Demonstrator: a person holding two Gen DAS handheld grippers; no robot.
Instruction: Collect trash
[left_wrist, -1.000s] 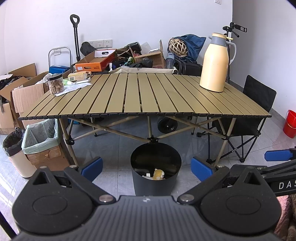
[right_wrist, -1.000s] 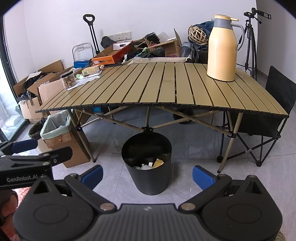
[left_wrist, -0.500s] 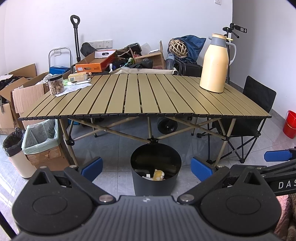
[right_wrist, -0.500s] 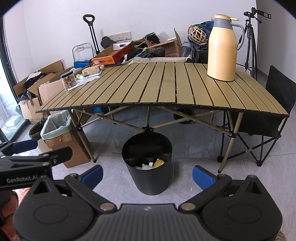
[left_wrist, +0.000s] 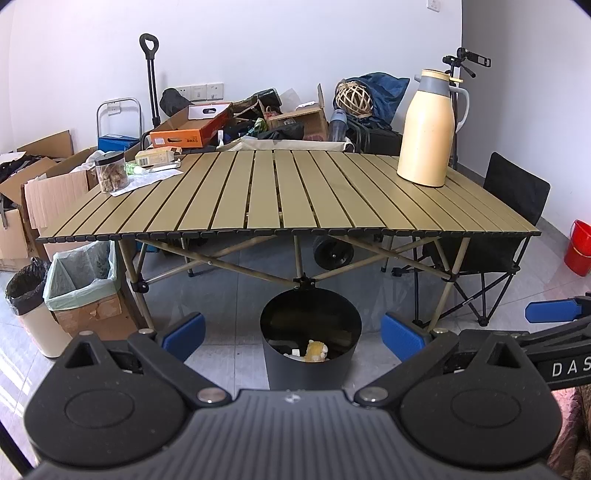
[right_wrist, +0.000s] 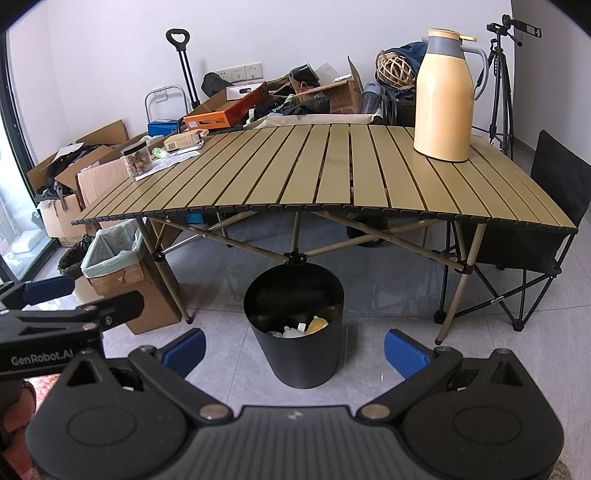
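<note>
Across the whole room, it's a plain white-walled space with a grey tile floor (left_wrist: 229, 325), and the back wall is basically a dumping ground: cardboard boxes (left_wrist: 40, 192), an orange box (left_wrist: 192, 129), bags, a tripod (right_wrist: 502, 74). Looks like storage got shoved back there to keep the middle free for working.

Front and centre is the folding slatted table (left_wrist: 280, 195), and most of its top is bare. A cream thermos jug (left_wrist: 428, 125) stands upright near the far right corner, and a jar of snacks (left_wrist: 110, 171) sits on some papers at the far left corner, next to a small carton. My guess is those are keepers parked out of the way, not trash.

Under the table's near edge, right about at its middle, sits the black trash bin (right_wrist: 295, 332) on the floor. It's open-topped and already has bits in it: something yellow, something white, I can't tell exactly what. Central spot makes sense, either hand can reach it. A lined box bin (left_wrist: 81, 273) and another bin stand off to the left.

Both tools hang low, well back from the table and pointed at the bin. The left gripper (left_wrist: 291, 334) has its jaws spread wide with nothing between them, same for the right gripper (right_wrist: 295, 349). With the table top this bare, I'd say the collecting is mostly done.
</note>
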